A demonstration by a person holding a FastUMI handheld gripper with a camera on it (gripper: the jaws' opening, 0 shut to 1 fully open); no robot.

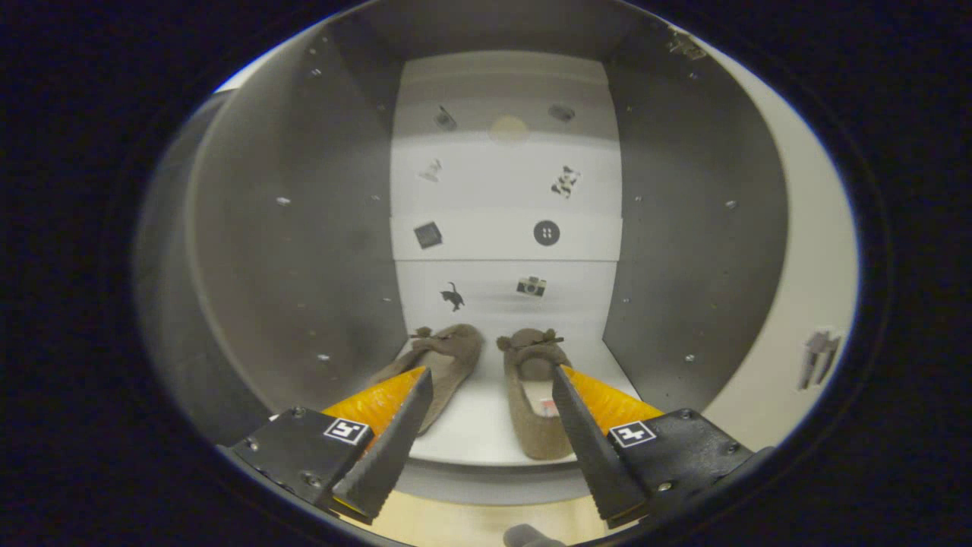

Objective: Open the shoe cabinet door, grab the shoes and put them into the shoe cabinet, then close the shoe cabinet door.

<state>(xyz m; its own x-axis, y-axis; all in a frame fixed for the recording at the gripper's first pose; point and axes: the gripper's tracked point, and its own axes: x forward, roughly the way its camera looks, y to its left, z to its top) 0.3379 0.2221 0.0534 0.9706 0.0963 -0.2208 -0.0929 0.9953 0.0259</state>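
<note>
— Where does the job stand?

— Well along, I'd judge. The shoe cabinet (304,228) is open, and both shoes already sit on its bottom shelf (474,425), side by side with their toes toward the back panel (505,190). What seems left is to shut the door (790,304) — I take the pale panel swung out past the right wall to be that door, with a dark fitting low on it that may be its handle.

— And the gripper?

— The gripper (492,384) is released: its fingers are spread wide with nothing between them. The tips stand near the front of the shelf, and the left shoe (444,361) lies partly behind the left finger, the right shoe (531,395) partly behind the right one.

— How do the shoes look?

— Flat, soft slippers in a brownish felt-like stuff, each with a small bow or knot at the toe. They are slightly apart and roughly parallel, the left one angled a little outward. A bit of pale label shows inside the right one.
</note>
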